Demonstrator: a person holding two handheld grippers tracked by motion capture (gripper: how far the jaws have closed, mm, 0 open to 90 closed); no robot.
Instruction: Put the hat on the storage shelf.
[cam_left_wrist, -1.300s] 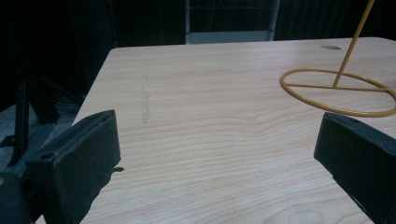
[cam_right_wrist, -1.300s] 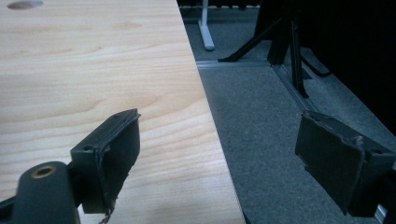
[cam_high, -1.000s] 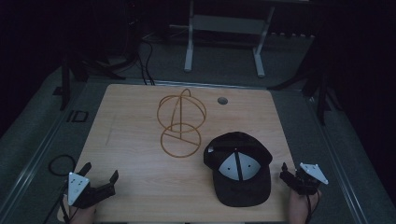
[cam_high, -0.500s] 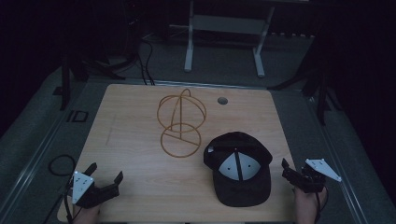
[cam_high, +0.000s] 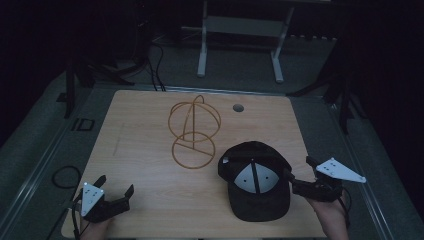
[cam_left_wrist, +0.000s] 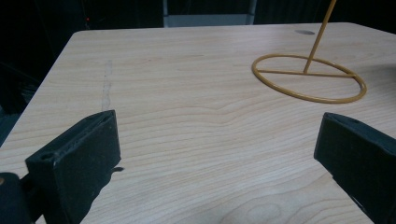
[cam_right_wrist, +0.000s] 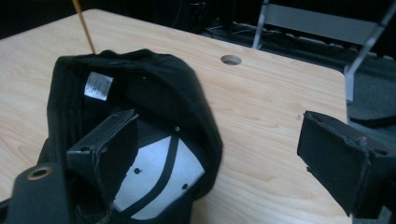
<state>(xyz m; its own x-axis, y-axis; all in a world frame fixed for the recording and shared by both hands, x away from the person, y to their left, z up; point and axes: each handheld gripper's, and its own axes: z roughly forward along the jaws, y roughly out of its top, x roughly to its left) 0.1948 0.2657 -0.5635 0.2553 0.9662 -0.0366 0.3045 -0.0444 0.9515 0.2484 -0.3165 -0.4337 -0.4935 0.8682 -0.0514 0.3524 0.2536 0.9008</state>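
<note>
As before, right tongs beside cap.

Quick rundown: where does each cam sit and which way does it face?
High view: above the near edge, facing forward and down on the table; left gripper, right gripper and hands show.
Left gripper view: low, along its open jaws toward the wire stand.
Right gripper view: along its open jaws over the upturned cap.
All three views show the stand.

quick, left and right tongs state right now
left tongs: open, holding nothing.
right tongs: open, at the cap's edge, not gripping.
</note>
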